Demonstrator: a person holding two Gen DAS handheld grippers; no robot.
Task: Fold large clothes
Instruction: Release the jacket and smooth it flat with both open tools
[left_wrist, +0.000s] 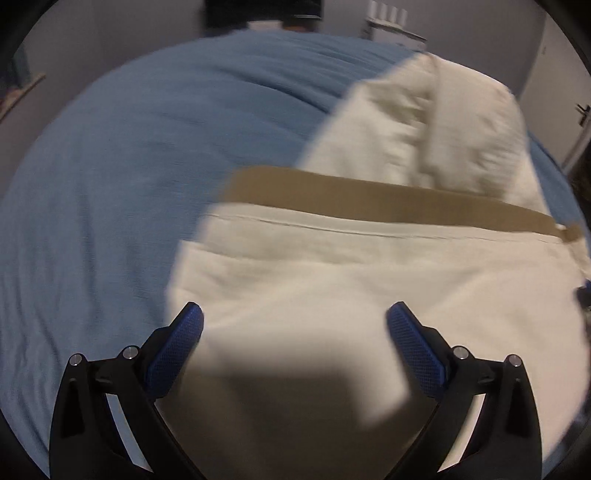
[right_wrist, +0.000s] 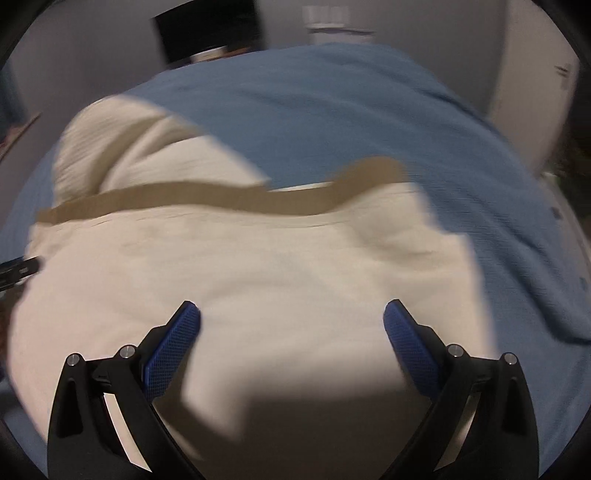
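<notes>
Fingers (left_wrist: 177, 347) of the left gripper (left_wrist: 294, 314) spread wide, blue pads apart, nothing between them; hovering over the cream garment (left_wrist: 332, 280), angled down at it, with contact impossible to tell. Same on the other side: right gripper (right_wrist: 291, 312) released, pads (right_wrist: 410, 343) far apart, poised above the same cream cloth, gripping nothing. Dark shadow on the fabric directly under each gripper.

Spread across a bed covered in a blue bedspread (left_wrist: 129, 166), with a tan waistband (left_wrist: 369, 199) running crosswise just beyond the fingertips in both views. Past the band, more cream fabric bunched and rumpled: up and right in the left wrist view, up and left in the right wrist view. Near end of the band curled up off the cloth at the right in the right wrist view.

Left edge of the garment just beside the left gripper's left finger, with broad open bedspread beyond it to the left and ahead. Right edge of the garment a little right of the right gripper's right finger, again with bare blue bedspread beyond, wrinkled toward the bed's far edge. Plenty of free bed on both outer sides and beyond the bunched part.

Dark part of the other tool just visible at the inner margin of each view. Both pictures smeared by motion blur; fine detail unreadable. Grey walls, a door (left_wrist: 576, 122) and a dark object (right_wrist: 210, 33) past the bed.
</notes>
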